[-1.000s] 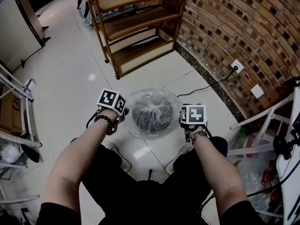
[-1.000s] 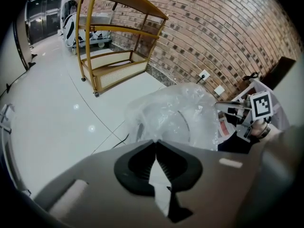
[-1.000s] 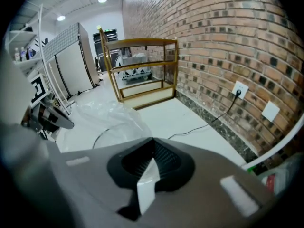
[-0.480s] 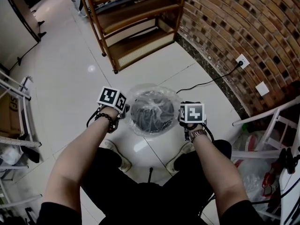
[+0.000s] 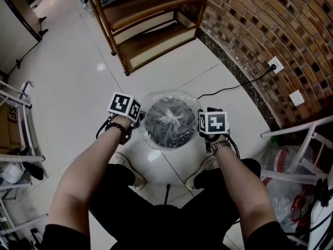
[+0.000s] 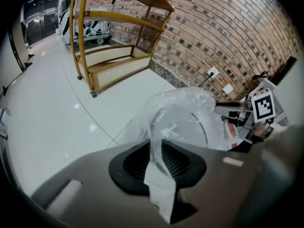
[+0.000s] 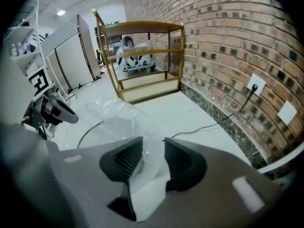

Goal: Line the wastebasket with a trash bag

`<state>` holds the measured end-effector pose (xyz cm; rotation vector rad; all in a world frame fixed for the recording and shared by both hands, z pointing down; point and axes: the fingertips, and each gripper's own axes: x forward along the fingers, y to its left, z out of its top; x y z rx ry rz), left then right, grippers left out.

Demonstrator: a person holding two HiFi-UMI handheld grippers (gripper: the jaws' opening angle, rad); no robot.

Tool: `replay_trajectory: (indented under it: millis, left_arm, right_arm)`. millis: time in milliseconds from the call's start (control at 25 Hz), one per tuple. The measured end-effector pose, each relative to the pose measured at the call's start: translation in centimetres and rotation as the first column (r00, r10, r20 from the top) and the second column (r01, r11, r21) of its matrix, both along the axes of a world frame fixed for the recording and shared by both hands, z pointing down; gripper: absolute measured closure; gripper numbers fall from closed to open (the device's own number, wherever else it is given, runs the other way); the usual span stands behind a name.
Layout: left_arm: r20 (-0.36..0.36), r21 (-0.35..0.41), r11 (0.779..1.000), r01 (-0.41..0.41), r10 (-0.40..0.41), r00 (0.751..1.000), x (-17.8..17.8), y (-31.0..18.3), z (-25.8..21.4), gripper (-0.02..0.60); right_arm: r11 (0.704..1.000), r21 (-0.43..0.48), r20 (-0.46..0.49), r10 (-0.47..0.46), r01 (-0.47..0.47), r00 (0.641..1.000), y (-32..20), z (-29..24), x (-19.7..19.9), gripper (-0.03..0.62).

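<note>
A dark round wastebasket (image 5: 169,123) stands on the white floor between my feet, with a clear trash bag (image 5: 171,100) pulled over its mouth. My left gripper (image 5: 139,120) is at the basket's left side and my right gripper (image 5: 201,127) at its right side, both pointing steeply down. In the left gripper view the bag's film (image 6: 180,110) runs down through the left gripper (image 6: 156,148); its jaws are opening and a narrow gap shows. In the right gripper view the bag (image 7: 118,118) hangs loose between the jaws of the right gripper (image 7: 152,151), which are opening wider.
A wooden shelf cart (image 5: 151,20) stands behind the basket, by a brick wall (image 5: 260,20). A black cord (image 5: 229,90) runs across the floor to a wall outlet (image 5: 275,64). A white frame (image 5: 296,155) and a filled plastic bag (image 5: 281,191) are at the right.
Both grippers have sunk lower beside the basket, drawing the bag's edge down over the rim. The bag lies tighter around the basket than before.
</note>
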<state>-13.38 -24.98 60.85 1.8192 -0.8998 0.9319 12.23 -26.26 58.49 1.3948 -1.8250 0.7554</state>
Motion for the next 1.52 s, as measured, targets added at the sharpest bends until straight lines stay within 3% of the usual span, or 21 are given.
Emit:
replay_trajectory:
  millis: [360, 520, 760, 920, 1080, 1240, 1520]
  left_arm:
    - [-0.037, -0.046, 0.997, -0.062, 0.061, 0.997, 1.9, 0.4, 1.9, 0.453]
    - [-0.037, -0.061, 0.996, -0.071, 0.069, 0.997, 2.2, 0.8, 2.9, 0.428]
    - [-0.022, -0.032, 0.999, -0.033, 0.033, 0.999, 1.2, -0.4, 3.2, 0.391]
    - [-0.027, -0.018, 0.999, -0.050, 0.050, 0.998, 1.7, -0.5, 2.7, 0.385]
    - [-0.018, 0.003, 0.998, -0.070, 0.070, 0.997, 2.0, -0.8, 2.6, 0.383]
    - [0.010, 0.015, 0.993, -0.114, 0.114, 0.993, 2.7, -0.5, 3.1, 0.383]
    - [0.048, -0.003, 0.986, -0.168, 0.168, 0.985, 3.1, 0.0, 4.9, 0.383]
  right_arm:
    - [0.995, -0.085, 0.042, -0.042, 0.045, 0.998, 0.1, 3.0, -0.7, 0.408]
    - [0.991, -0.128, 0.070, -0.020, 0.029, 0.997, 1.4, 4.2, 0.0, 0.398]
    - [0.997, -0.063, 0.101, 0.045, -0.039, 0.994, 0.0, 2.5, 2.1, 0.398]
    - [0.998, -0.033, 0.082, 0.051, -0.049, 0.995, -0.6, 1.7, 3.0, 0.398]
    - [0.998, 0.020, 0.061, -0.059, 0.058, 0.996, -0.9, 0.6, 0.9, 0.398]
    - [0.975, -0.040, 0.063, -0.217, 0.220, 0.974, 0.1, 2.4, -2.9, 0.398]
    - [0.961, -0.152, 0.074, -0.221, 0.230, 0.972, 1.0, 7.2, -3.6, 0.398]
